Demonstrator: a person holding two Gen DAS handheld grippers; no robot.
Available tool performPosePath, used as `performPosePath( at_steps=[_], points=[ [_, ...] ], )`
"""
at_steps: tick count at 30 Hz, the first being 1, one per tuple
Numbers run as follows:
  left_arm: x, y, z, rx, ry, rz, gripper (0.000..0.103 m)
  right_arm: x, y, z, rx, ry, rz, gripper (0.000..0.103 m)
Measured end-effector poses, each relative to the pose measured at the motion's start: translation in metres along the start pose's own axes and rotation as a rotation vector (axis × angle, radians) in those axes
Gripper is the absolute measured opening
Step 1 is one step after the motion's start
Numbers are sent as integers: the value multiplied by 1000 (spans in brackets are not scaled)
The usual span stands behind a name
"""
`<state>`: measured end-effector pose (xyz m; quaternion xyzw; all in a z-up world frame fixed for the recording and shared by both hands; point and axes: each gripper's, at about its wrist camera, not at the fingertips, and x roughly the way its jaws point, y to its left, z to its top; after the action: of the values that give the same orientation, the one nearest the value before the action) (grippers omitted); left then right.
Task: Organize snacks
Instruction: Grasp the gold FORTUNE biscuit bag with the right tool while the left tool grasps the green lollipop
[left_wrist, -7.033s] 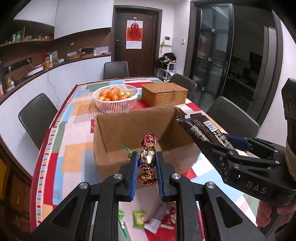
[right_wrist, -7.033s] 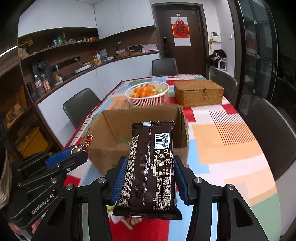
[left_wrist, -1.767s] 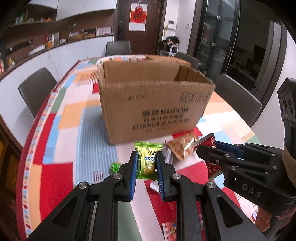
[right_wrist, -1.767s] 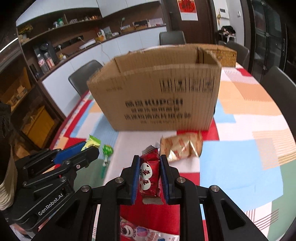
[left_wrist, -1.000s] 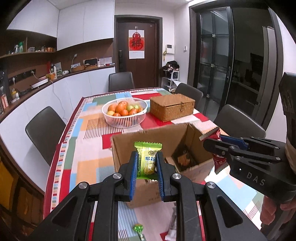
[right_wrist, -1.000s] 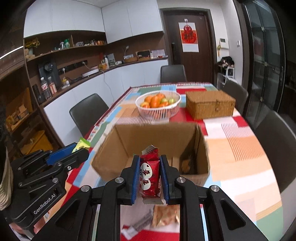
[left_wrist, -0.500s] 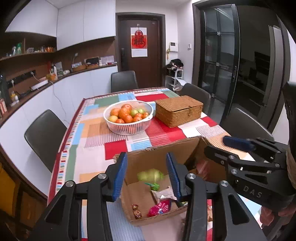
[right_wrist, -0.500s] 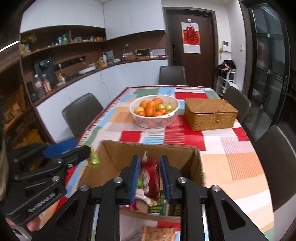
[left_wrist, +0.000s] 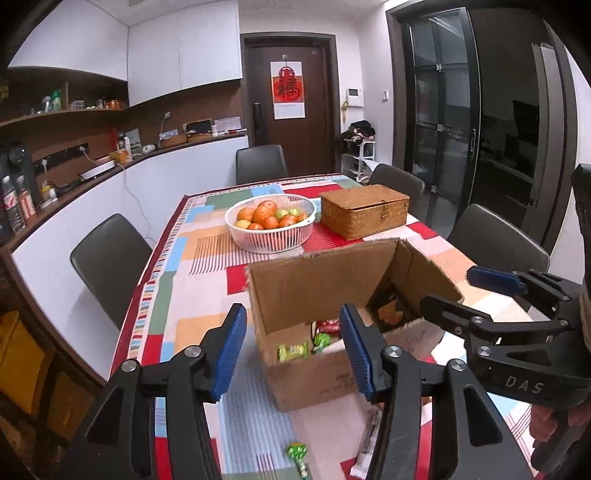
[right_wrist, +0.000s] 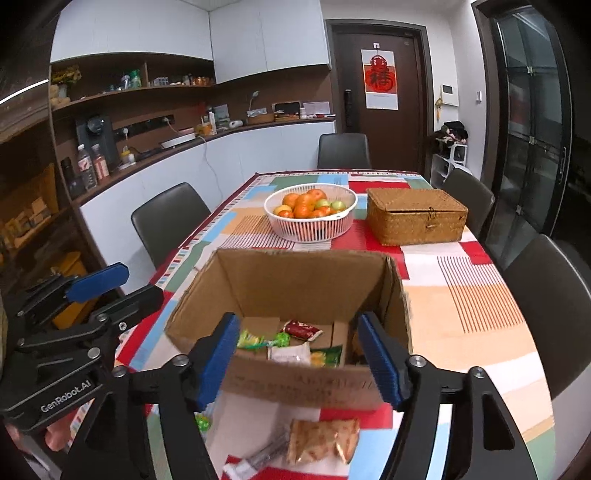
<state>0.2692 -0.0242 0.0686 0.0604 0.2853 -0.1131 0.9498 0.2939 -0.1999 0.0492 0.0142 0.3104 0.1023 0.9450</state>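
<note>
An open cardboard box (left_wrist: 317, 280) (right_wrist: 306, 284) stands on the patchwork tablecloth. Inside lie a red snack packet (right_wrist: 301, 329), a green packet (left_wrist: 292, 350) (right_wrist: 249, 339) and other wrapped snacks. My left gripper (left_wrist: 291, 347) is open and empty, above the box's near left corner. My right gripper (right_wrist: 301, 360) is open and empty, over the box's near wall. Loose on the cloth in front of the box lie a tan snack bag (right_wrist: 321, 439), a green candy (left_wrist: 296, 451) and a long wrapped bar (left_wrist: 367, 443).
A white basket of oranges (left_wrist: 270, 221) (right_wrist: 310, 214) and a wicker box (left_wrist: 364, 210) (right_wrist: 415, 214) stand behind the cardboard box. Dark chairs (left_wrist: 107, 258) ring the table. A counter and shelves run along the left wall.
Both grippers opened and let their snacks fall: the green packet and the red packet now lie in the box. Both grippers have drawn back a little.
</note>
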Motion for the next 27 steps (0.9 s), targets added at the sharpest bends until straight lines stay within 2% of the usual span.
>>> performPosePath(
  at_steps=[3, 5, 11, 22, 27],
  points=[
    [-5, 3, -14, -21, 7, 23, 58, -5, 2, -12, -7, -1, -22, 74],
    [-7, 4, -23, -28, 16, 36, 61, -7, 2, -20, 3, 2, -31, 79],
    [-6, 1, -52, -34, 63, 64, 65, -7, -2, -43, 24, 36, -53, 80],
    [27, -1, -118, -96, 244, 74, 66, 22, -16, -101, 72, 173, -91, 83],
    [46, 3, -134, -103, 300, 80, 66, 38, -21, -117, 74, 219, -124, 83]
  ],
)
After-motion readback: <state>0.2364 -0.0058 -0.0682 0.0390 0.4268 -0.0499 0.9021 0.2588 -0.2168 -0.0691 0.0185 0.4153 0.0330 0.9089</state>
